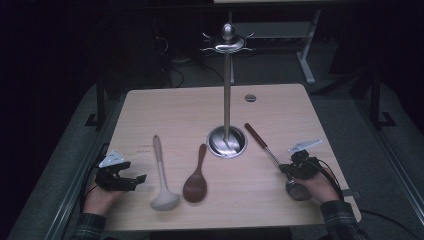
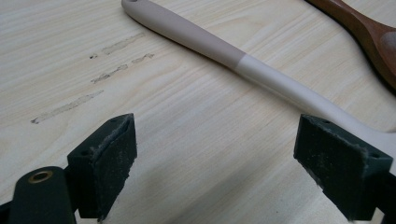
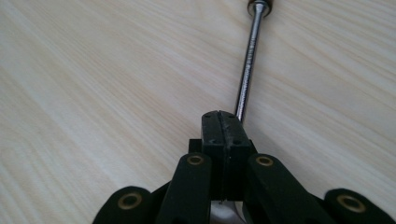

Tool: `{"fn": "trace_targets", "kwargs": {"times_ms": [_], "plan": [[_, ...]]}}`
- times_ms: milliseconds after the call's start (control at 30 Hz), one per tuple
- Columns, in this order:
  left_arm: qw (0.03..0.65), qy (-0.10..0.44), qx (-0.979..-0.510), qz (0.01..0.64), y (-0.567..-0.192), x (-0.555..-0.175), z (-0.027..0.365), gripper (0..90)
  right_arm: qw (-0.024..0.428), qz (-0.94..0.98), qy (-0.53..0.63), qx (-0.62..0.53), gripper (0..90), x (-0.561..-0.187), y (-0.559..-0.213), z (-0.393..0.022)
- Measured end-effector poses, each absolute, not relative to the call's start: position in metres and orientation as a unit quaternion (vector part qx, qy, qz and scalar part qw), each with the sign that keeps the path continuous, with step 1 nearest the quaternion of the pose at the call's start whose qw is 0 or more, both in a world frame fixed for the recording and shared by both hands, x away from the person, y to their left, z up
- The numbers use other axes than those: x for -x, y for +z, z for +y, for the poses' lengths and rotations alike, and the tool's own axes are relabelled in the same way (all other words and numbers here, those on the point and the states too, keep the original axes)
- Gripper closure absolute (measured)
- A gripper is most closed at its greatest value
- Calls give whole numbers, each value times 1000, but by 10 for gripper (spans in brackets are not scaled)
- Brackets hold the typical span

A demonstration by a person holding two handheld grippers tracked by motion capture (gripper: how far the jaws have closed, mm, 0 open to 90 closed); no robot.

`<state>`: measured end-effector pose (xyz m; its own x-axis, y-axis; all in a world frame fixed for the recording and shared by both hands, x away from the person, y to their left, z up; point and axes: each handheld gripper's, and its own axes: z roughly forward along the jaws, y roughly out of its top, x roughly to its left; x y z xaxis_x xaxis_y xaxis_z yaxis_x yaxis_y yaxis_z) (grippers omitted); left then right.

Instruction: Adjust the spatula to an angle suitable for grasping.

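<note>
Resting over the metal ladle (image 1: pixel 280 162), right gripper (image 3: pixel 219 116) has jaws clenched pad to pad, the shaft just beside them. Left gripper (image 2: pixel 215 158) gapes, nothing between, near the beige ladle (image 2: pixel 243 65). Wooden spoon (image 1: pixel 196 180) beyond.

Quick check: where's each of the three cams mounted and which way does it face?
High view: overhead, facing forward-down on table; hands, left gripper, right gripper show.
Left gripper view: on gripper, facing cream ladle; open jaws show.
Right gripper view: faces metal utensil; closed jaws show.
Shared: high and left views both show cream ladle.
</note>
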<state>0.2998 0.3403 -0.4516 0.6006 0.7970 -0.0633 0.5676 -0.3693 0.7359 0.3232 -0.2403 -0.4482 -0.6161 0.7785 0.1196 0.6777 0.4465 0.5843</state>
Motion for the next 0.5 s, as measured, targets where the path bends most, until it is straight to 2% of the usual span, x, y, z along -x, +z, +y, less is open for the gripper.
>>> {"fn": "trace_targets", "kwargs": {"times_ms": [433, 500], "plan": [[373, 155, -813, 420, -451, -299, 341, 129, 125, 840, 274, -451, 897, -332, -451, -261], [372, 154, -814, 420, -451, -299, 341, 129, 121, 839, 276, -453, 898, -333, -451, -263]]}}
